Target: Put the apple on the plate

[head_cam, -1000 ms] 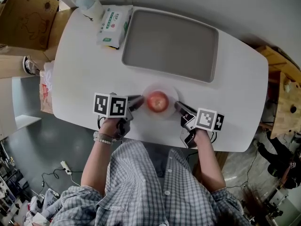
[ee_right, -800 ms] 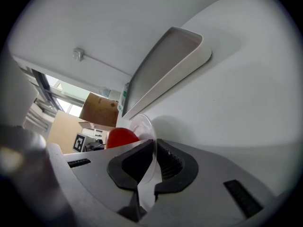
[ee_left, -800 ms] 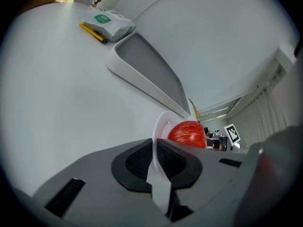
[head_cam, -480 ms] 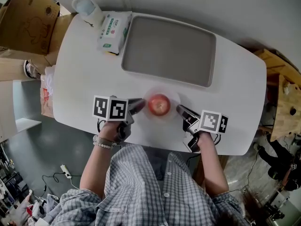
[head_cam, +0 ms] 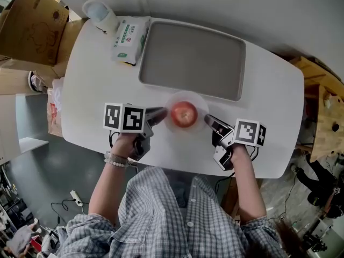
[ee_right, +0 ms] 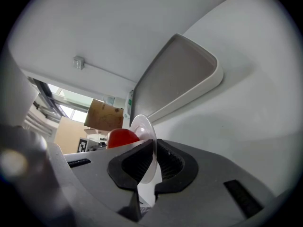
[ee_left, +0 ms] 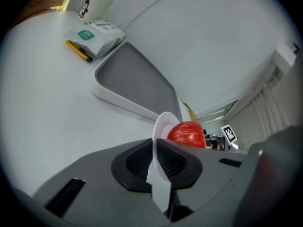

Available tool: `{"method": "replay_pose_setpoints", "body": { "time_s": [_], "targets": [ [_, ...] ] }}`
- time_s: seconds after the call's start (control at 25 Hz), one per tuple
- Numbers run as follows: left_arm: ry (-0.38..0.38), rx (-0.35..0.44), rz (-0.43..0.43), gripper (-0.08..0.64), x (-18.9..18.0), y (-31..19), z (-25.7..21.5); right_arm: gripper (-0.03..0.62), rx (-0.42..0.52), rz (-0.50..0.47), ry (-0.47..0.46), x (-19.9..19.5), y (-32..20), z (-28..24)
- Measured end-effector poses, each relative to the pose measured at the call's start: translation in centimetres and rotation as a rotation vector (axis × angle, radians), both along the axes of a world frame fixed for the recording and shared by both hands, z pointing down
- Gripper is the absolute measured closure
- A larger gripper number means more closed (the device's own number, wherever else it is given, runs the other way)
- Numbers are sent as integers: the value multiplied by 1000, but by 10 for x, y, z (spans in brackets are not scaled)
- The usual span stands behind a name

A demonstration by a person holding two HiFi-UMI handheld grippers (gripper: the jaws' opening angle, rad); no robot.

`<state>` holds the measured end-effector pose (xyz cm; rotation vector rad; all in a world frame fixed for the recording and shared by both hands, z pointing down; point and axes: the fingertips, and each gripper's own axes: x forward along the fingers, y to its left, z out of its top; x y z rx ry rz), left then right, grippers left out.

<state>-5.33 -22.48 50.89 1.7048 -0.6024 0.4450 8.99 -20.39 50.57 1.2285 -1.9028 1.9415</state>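
Note:
A red apple (head_cam: pixel 184 114) sits on a small, thin white plate (head_cam: pixel 196 104) near the table's front edge. My left gripper (head_cam: pixel 160 115) is shut on the plate's left rim, my right gripper (head_cam: pixel 209 120) on its right rim. In the left gripper view the plate (ee_left: pixel 161 123) stands edge-on between the jaws of the left gripper (ee_left: pixel 155 157), with the apple (ee_left: pixel 187 132) just beyond. The right gripper view shows the same from the other side: the plate (ee_right: pixel 142 126) is pinched by the right gripper (ee_right: pixel 154 162), and the apple (ee_right: pixel 120 137) shows behind it.
A large grey tray (head_cam: pixel 192 55) lies just beyond the plate on the white table (head_cam: pixel 269 106). A pack of wipes (head_cam: pixel 128 35) and a plastic container (head_cam: pixel 100 11) are at the back left. A cardboard box (head_cam: pixel 32 23) stands off the table's left side.
Both grippers, still holding the plate with the apple on it, have shifted slightly towards the grey tray. The plate's far rim now reaches the tray's near edge.

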Motion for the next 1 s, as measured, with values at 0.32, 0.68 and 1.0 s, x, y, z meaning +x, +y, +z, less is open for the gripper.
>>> {"method": "replay_pose_setpoints", "body": {
  "time_s": [0.32,0.68,1.0],
  "targets": [
    [4,28,-12,528,3,-25,-9,554,7,10,-16,2,-20,-7],
    [-2,59,9,528,7,-58,-16,554,30,41,-29,7,-49,-14],
    [10,95,2,528,17,-86,-22,554,61,44,-25,18,-80,-20]
  ]
}}
